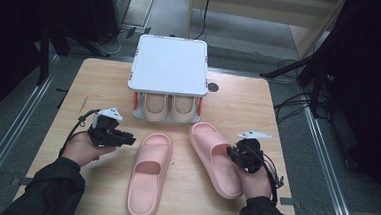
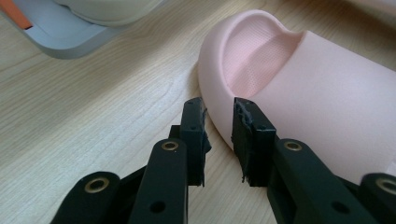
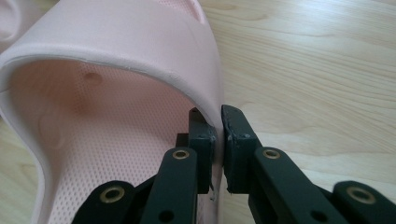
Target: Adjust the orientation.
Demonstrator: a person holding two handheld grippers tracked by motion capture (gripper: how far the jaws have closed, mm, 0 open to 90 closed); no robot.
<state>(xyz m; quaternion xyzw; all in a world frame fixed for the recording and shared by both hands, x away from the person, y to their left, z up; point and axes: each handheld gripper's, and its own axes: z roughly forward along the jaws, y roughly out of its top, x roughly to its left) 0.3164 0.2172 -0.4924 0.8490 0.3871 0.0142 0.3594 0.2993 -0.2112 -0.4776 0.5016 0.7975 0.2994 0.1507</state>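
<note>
- Table (image 1: 239, 98) carried everything: a pale wooden top with a white 2-tier rack (image 1: 170, 66) standing at the middle of its far edge, and 2 beige slippers (image 1: 168, 108) tucked toe-out on the rack's lower shelf.
- Pink slippers came next, 2 of them on the near half of the top. The left slipper (image 1: 148, 175) lay with its long axis running from the near edge toward the rack, almost straight. The right slipper (image 1: 216, 159) lay slanted, its toe pointing toward the rack and its heel toward the near right corner.
- Left gripper (image 1: 110, 135) sat just to the left of the left slipper's toe, aimed across at it. In the left gripper view its jaws stood a little apart with nothing between them, the slipper's rounded toe (image 2: 261, 65) just ahead and slightly to the right of the gap.
- Right gripper (image 1: 243, 156) was the one already engaged: it reached in from the right edge side, across the right slipper's long axis. In the right gripper view the jaws were clamped on the thin side wall of the strap (image 3: 205, 88), 1 jaw inside the foot opening and 1 outside.
- Judgement: the right hand looked ready to lift; the left needed a short push rightward to take its slipper's edge.
</note>
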